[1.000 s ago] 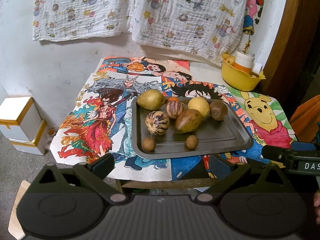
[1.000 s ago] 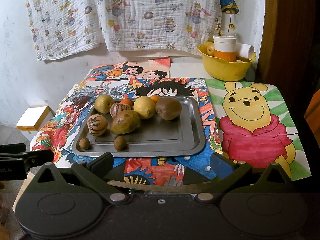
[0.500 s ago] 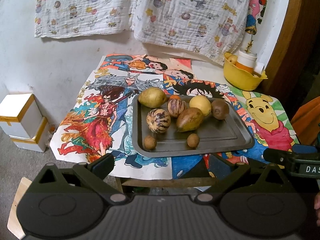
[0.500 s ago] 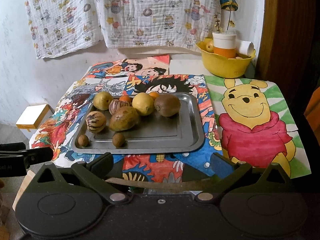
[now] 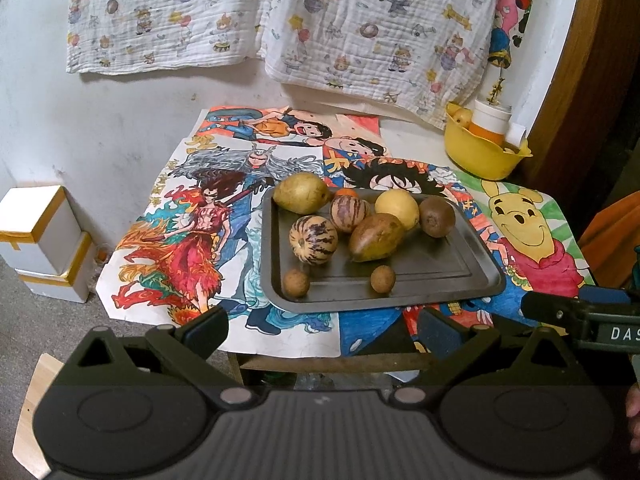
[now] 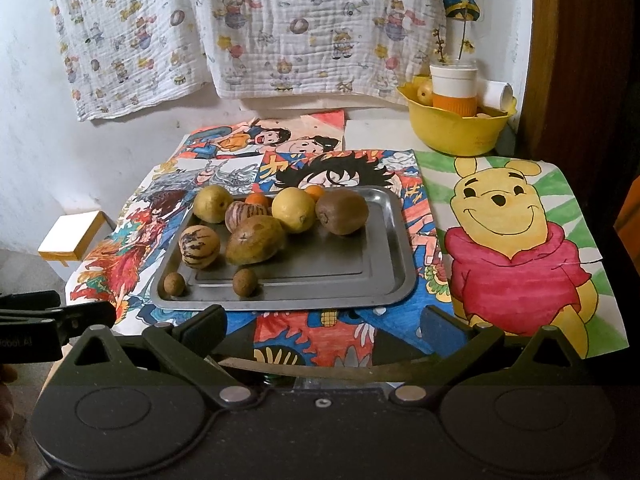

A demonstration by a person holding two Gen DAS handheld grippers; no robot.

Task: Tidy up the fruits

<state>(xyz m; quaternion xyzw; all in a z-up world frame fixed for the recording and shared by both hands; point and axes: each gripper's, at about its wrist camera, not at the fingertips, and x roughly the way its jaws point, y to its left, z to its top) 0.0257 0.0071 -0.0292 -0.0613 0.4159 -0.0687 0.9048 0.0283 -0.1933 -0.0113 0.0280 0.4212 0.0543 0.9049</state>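
1. Both jaws stand spread wide, holding nothing: left gripper (image 5: pixel 322 330) and right gripper (image 6: pixel 324 322) hover at the table's near edge.
2. Just beyond them lies the metal tray (image 6: pixel 384 280).
3. Its fruits cluster at the left: mango (image 6: pixel 255 239), lemon (image 6: pixel 294 209), kiwi (image 6: pixel 342 211).
4. A yellow bowl (image 6: pixel 454 130) sits at the far right corner.

My left wrist camera is looking from the tabletop's (image 5: pixel 404 140) near left, facing the wall; my right one is looking from the near right, a little lower. Both are sitting back from the edge, sharing the tray (image 5: pixel 452 280) (image 6: pixel 384 280) and yellow bowl (image 5: pixel 476 160) (image 6: pixel 452 128).
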